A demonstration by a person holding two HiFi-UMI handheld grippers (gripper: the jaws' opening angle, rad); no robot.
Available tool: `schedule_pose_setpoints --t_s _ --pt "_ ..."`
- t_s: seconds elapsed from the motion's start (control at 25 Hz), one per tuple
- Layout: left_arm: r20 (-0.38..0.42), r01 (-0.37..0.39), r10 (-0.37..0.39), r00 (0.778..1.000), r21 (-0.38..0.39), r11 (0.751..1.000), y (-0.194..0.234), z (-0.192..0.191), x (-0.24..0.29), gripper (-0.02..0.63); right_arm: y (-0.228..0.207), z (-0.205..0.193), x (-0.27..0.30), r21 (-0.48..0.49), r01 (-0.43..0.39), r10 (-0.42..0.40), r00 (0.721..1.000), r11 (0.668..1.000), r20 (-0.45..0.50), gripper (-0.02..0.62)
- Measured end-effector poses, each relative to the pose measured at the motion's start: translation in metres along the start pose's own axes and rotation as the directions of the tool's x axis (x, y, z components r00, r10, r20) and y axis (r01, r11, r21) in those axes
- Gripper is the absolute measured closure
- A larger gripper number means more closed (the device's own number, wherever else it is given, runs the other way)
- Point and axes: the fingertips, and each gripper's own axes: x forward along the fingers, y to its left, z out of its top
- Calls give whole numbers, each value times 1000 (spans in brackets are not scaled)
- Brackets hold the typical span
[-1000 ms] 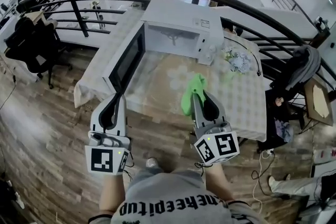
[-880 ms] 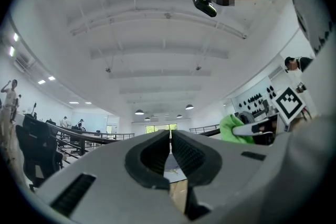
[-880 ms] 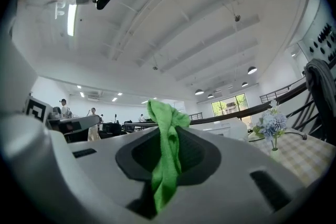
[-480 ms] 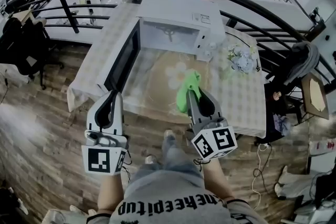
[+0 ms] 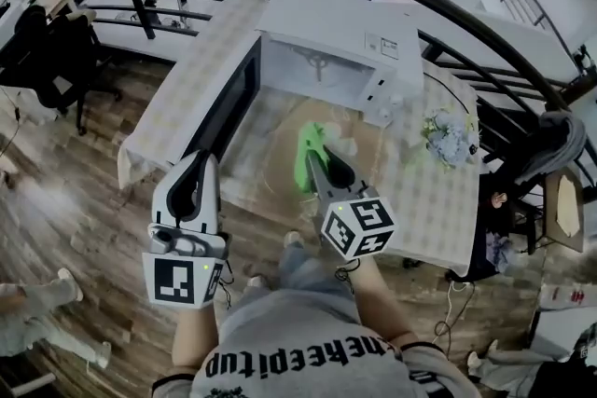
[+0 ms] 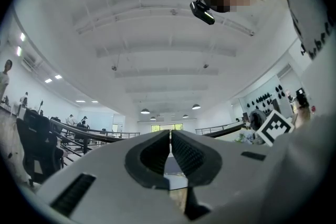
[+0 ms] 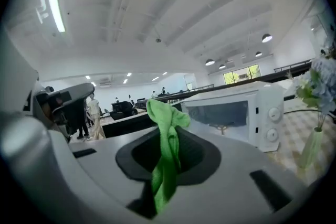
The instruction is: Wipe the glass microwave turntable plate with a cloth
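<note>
Left gripper (image 5: 200, 171): jaws closed to a hairline slit with nothing between them. In the head view it is held over the floor off the near left corner of the table (image 5: 177, 98), apart from the plate.

Right gripper (image 5: 313, 161): jaws clamped on a green cloth (image 5: 306, 144). One tuft stands above the pads and the rest hangs down between them.

Glass plate (image 5: 366, 156): it reads only as a faint round outline lying flat on the checked table, in front of the microwave (image 5: 336, 33). The right jaws and cloth are over its near-left part; whether they touch it cannot be told.

Microwave door (image 5: 229, 102): swung open to the left. The cavity shows only the turntable hub.

Flowers in a vase (image 5: 448, 133): on the table just right of the microwave.
</note>
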Motion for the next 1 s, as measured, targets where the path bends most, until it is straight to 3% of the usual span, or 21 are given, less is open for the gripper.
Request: schedule_pose_setpoints --t_s 0.2,0.4,0.52,0.76,0.88,1.0 --pt "-26 -53 54 998 18 998 0 -14 13 594 -17 -42 48 86 -69 81 987 994 -140 541" --pt "-48 -114 115 992 28 993 6 -24 22 594 -25 -83 87 115 -91 120 953 989 -279 541" --pt "-65 -143 146 987 35 989 9 -31 23 594 -27 -108 109 120 -102 139 924 988 -355 540" --pt "-177 -162 166 970 35 986 8 -60 12 594 -24 -155 147 132 -102 154 863 986 -481 540" --pt "-196 -180 187 963 52 982 10 -63 8 594 -17 -175 165 112 -107 150 834 988 -531 540" --pt "-217 -197 206 954 60 978 14 -66 3 594 -12 -202 179 58 -110 122 786 992 -606 541"
